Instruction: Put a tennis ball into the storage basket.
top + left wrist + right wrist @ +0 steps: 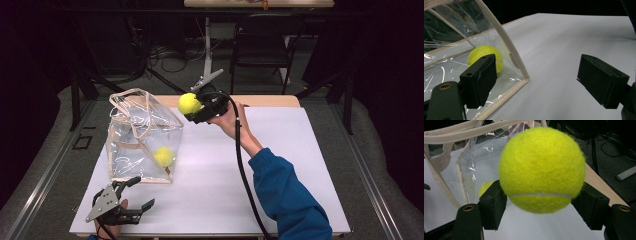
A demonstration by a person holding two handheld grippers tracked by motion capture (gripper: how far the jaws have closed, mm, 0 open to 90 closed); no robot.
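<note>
A clear plastic tote bag (142,137) with beige trim and handles stands on the white table (280,170) at the left. One yellow tennis ball (163,156) lies inside it, seen through the wall in the left gripper view (486,58). My right gripper (196,107) is raised beside the bag's top right corner, shut on a second tennis ball (189,103) (541,168). My left gripper (140,194) rests open near the table's front left edge, just in front of the bag's lower corner (524,80), with nothing between its jaws.
A black chair (262,47) and a table leg with cables stand on the floor beyond the table's far edge. The bag's loose handles (446,137) hang close to the held ball. White tabletop spreads to the right of the bag.
</note>
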